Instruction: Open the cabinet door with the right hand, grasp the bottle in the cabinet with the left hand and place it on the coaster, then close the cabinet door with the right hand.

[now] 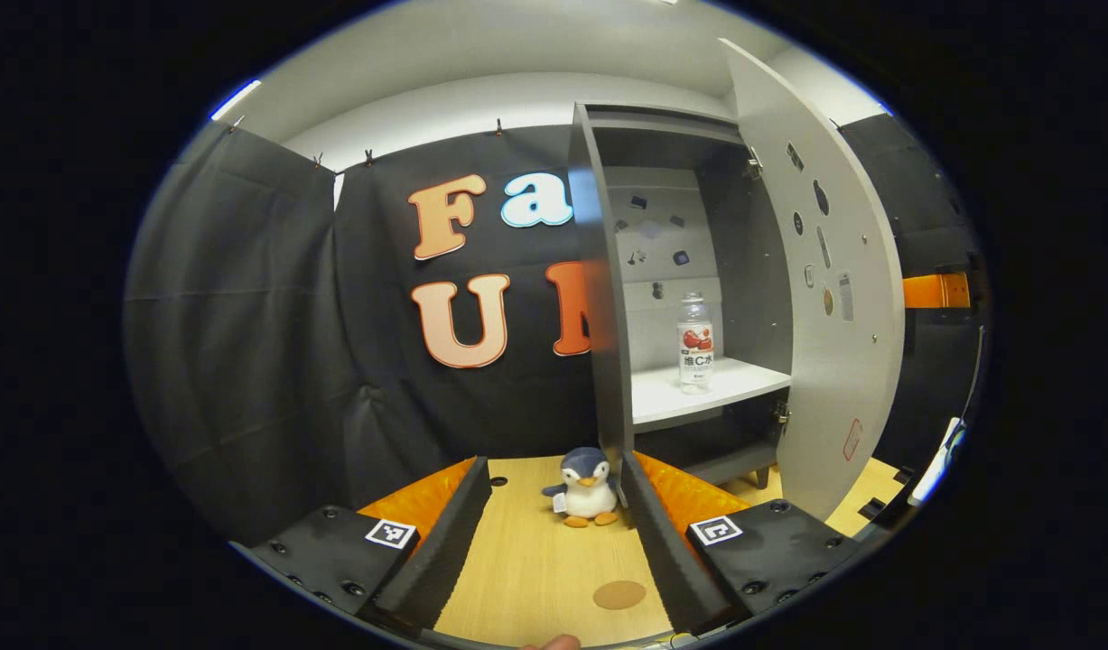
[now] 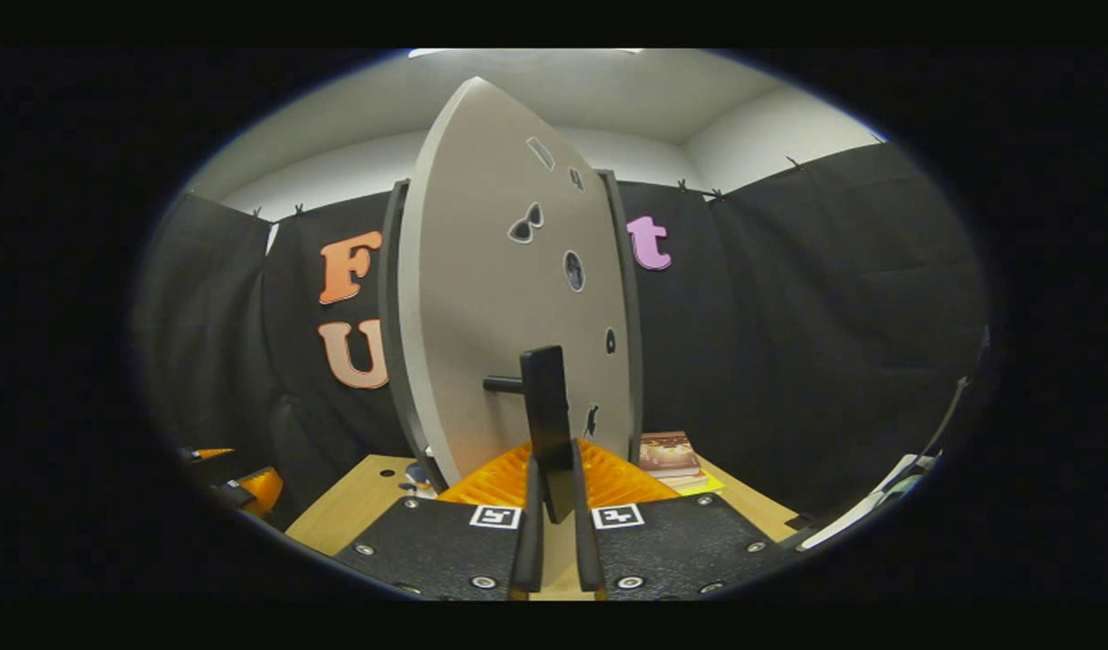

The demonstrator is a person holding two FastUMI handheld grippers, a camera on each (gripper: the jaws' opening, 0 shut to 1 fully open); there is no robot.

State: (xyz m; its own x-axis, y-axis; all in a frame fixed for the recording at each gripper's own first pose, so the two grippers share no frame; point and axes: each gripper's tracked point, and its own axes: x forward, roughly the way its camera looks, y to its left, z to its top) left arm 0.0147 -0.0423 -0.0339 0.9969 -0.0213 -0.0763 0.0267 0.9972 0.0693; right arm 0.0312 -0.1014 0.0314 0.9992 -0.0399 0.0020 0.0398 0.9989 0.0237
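Observation:
In the left gripper view the grey cabinet [image 1: 599, 298] stands with its door [image 1: 824, 298] swung wide to the right. A clear bottle [image 1: 695, 343] with a red and white label stands upright on the white shelf [image 1: 743, 379] inside. A round brown coaster [image 1: 619, 594] lies on the wooden table between my left gripper's [image 1: 554, 528] open fingers. The bottle is well ahead of that gripper. In the right gripper view my right gripper [image 2: 554, 492] is shut on the door's black handle [image 2: 546, 415], and the door [image 2: 499, 325] rises just ahead of it.
A penguin plush [image 1: 585, 487] sits on the table [image 1: 526, 560] beside the cabinet's left wall. In the right gripper view a book [image 2: 669, 454] lies right of the door, and the other gripper [image 2: 237, 483] shows at far left. Black cloth walls surround the booth.

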